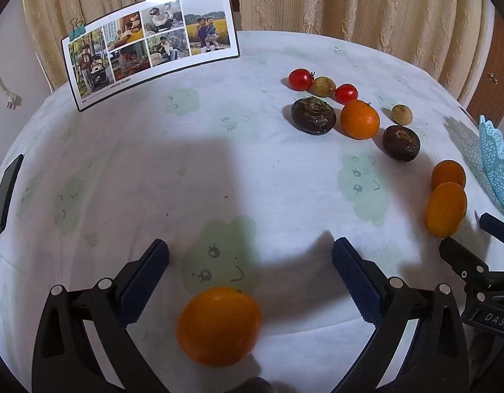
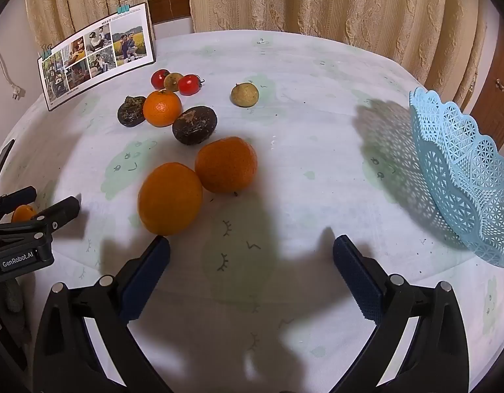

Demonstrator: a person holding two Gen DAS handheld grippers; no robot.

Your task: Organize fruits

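My left gripper (image 1: 250, 252) is open; an orange (image 1: 219, 326) lies on the table between its fingers, near their base, untouched. My right gripper (image 2: 251, 249) is open and empty; its left fingertip (image 2: 160, 245) sits just below a large orange (image 2: 170, 198) that lies beside a second orange (image 2: 226, 163). Further back lie a third orange (image 2: 162, 107), two dark brown fruits (image 2: 194, 125) (image 2: 131, 110), two red tomatoes (image 2: 188, 84) (image 2: 160, 78) and two small tan fruits (image 2: 244, 95) (image 2: 172, 81). A light blue lattice basket (image 2: 465, 177) stands at the right.
A photo collage card (image 1: 147, 42) held by binder clips stands at the back left of the round table (image 2: 317, 75) with its white printed cloth. A dark phone-like object (image 1: 6, 193) lies at the left edge. Beige curtains hang behind.
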